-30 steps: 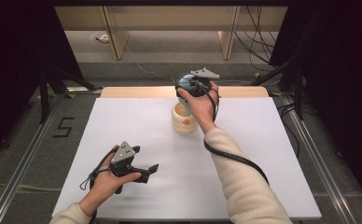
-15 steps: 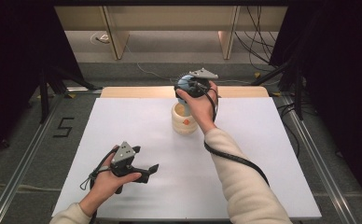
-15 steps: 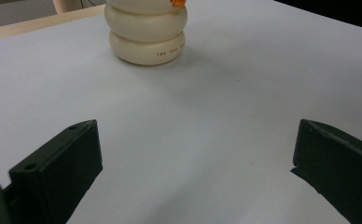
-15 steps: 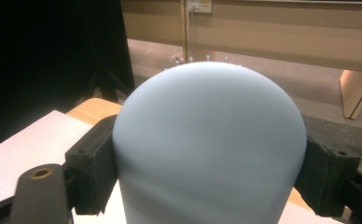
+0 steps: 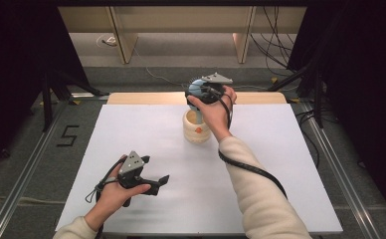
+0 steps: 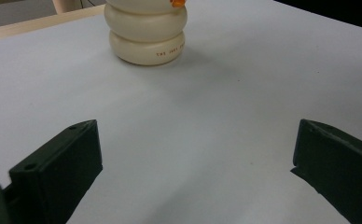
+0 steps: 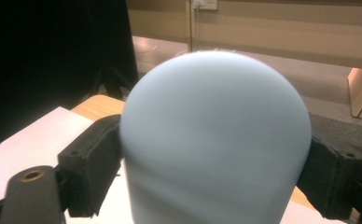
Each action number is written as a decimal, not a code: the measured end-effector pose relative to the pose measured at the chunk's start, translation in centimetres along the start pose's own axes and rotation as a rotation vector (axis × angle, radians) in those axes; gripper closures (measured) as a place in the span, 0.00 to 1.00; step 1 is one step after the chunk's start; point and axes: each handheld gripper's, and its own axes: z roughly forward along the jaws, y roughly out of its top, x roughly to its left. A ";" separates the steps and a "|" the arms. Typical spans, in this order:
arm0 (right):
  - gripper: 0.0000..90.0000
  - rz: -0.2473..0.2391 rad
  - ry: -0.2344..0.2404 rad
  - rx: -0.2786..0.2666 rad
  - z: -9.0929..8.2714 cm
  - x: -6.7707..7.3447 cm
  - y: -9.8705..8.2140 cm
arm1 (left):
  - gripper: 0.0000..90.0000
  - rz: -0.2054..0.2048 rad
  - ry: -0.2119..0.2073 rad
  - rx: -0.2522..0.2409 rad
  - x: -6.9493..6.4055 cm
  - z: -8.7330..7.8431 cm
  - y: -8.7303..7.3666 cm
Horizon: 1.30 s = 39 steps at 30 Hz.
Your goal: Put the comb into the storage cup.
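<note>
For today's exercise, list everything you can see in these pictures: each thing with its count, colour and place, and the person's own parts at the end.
Ribbed cup: one, cream with an orange mark, far middle of the table.
Domed piece: one, pale blue, between the right gripper's jaws, above the cup.
Table: one, white top with a wooden far edge.
Floor mark "5": one, black, left of the table.
Left gripper: one, black, jaws wide apart, near left of the table.
Right gripper: one, black, jaws against the dome's sides.

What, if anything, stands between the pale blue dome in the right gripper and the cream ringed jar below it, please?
Nothing visible does. The right gripper holds the pale blue dome just above the cream ringed jar, and no object shows between them.
</note>
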 end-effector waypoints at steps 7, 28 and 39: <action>0.19 0.013 0.003 0.014 0.4 -0.1 -0.2 | 0.01 -0.002 0.000 -0.001 0.0 0.0 0.0; 0.17 -0.003 0.009 0.022 -0.9 -0.5 -1.2 | 0.01 -0.002 0.002 0.003 0.0 0.0 0.0; 0.15 -0.009 0.026 0.036 -2.7 -1.3 -2.3 | 0.01 -0.001 0.002 0.006 0.0 0.1 0.0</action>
